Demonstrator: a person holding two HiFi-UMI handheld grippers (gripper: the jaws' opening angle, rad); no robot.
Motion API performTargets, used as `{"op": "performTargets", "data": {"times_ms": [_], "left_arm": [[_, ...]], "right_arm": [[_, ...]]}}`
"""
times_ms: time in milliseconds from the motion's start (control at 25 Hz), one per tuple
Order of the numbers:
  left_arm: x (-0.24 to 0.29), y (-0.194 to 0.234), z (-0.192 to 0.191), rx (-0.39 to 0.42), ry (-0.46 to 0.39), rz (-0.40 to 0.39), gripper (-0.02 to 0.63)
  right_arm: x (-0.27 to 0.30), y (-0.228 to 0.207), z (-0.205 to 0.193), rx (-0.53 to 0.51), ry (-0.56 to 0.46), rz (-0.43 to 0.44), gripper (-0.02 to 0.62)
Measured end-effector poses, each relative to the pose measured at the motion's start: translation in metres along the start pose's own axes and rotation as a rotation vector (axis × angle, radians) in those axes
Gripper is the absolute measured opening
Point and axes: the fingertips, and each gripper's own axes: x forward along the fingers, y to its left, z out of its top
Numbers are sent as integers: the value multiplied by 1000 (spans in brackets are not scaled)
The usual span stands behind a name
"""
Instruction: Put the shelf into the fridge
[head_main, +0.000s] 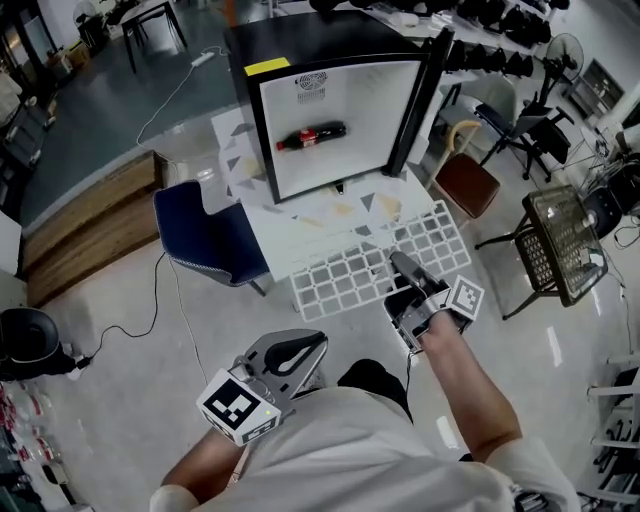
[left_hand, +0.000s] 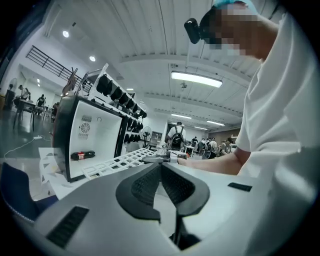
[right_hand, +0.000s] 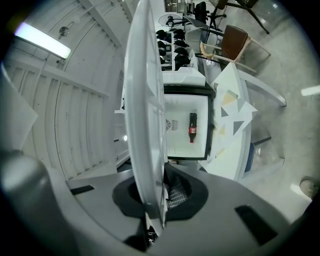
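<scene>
Head view: the fridge (head_main: 335, 60) stands open at 12 o'clock on a low white worktop (head_main: 300, 215), its door (head_main: 420, 100) swung out toward 1 o'clock. A cola bottle (head_main: 312, 136) lies inside. The white grid shelf (head_main: 360, 265) is outside the fridge, in front of it. The right gripper (head_main: 405, 268) holds the shelf by its near edge, and the shelf reaches away toward 10 o'clock. The left gripper (head_main: 300, 350) sits at 7 o'clock beside the person's torso, well apart from the shelf. A blue chair (head_main: 205, 235) stands at 9 o'clock.

Left gripper view: the fingers (left_hand: 145, 185) are pressed together with nothing between them. The fridge (left_hand: 67, 135) and shelf (left_hand: 125, 161) lie toward 9 o'clock.

Right gripper view: the fingers (right_hand: 180, 192) are clamped narrowly on the shelf (right_hand: 147, 100), seen edge-on and running up to 12 o'clock. The open fridge (right_hand: 187, 127) is just right of it.
</scene>
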Motion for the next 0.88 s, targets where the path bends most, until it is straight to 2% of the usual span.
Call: {"op": "performTargets", "data": {"times_ms": [360, 640, 880], "left_arm": [[13, 57, 5, -32, 4, 32, 29], [52, 111, 35, -19, -16, 120, 29], [88, 144, 53, -8, 1, 159, 29]], "right_arm": [[62, -8, 38, 40, -23, 7, 29], [113, -17, 81, 54, 10, 21, 29], [150, -18, 113, 53, 50, 40, 29]]}}
